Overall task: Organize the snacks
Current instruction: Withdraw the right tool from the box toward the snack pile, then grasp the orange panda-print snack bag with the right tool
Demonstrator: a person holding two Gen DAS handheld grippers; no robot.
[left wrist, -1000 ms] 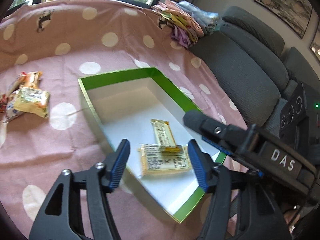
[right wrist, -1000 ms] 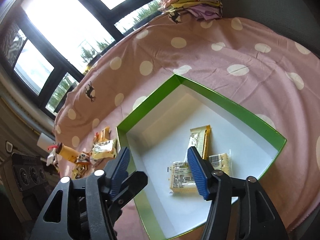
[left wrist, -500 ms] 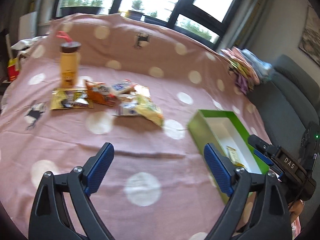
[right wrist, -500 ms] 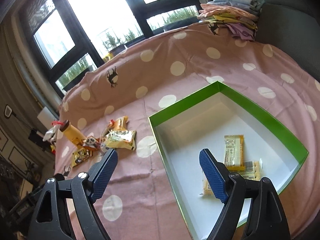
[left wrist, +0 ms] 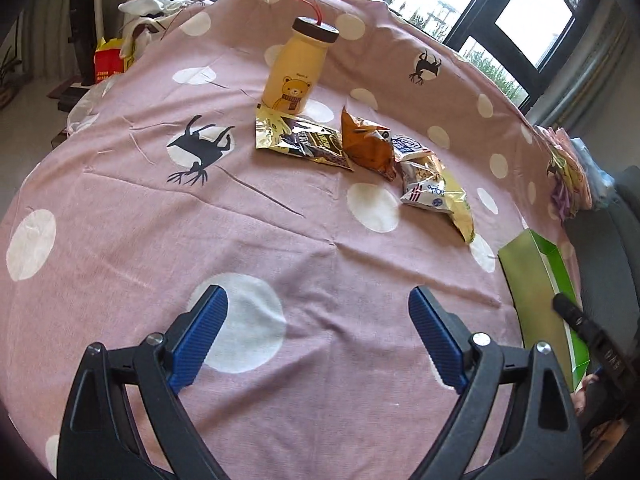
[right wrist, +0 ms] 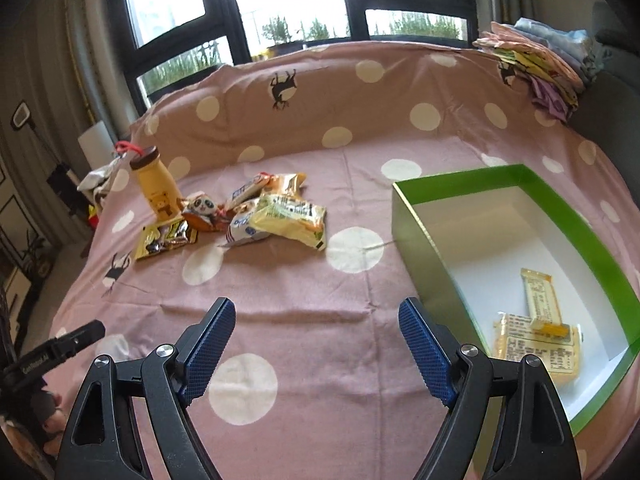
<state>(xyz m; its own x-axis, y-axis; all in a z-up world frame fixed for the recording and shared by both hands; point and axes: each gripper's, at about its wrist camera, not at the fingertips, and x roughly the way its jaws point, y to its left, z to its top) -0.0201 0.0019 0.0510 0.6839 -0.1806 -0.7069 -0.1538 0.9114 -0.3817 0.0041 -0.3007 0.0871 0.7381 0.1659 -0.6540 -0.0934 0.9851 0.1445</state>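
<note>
While the left gripper [left wrist: 318,336] hangs released over bare cloth [left wrist: 280,248], nothing between its jaws, its view shows what is left to sort: a bottle [left wrist: 298,68] stands far across the table, and just near of it lie a gold packet [left wrist: 300,142], an orange packet [left wrist: 366,146] to its right, and a white-and-gold bag [left wrist: 434,190] right again, the three overlapping or touching at their edges. At the right edge only the outer wall of the green box [left wrist: 536,280] shows, so its contents cannot be read from here; the right gripper's tip pokes in at the near right. From the right wrist, the right gripper [right wrist: 316,344] is likewise released and empty, above cloth between the pile and the box. Here the box [right wrist: 432,240] lies to the right with its white floor open to view, and two yellow packets [right wrist: 536,332] rest in its near corner, the narrow one lying partly over the flat one. To the left, well apart from the box, the pile [right wrist: 256,208] sits beside the bottle [right wrist: 156,184], with a large yellow pack [right wrist: 292,220] nearest the box. By my judgement the job is early on: two snacks boxed, five or so packets plus the bottle not yet moved, and neither gripper close to any of them.
</note>
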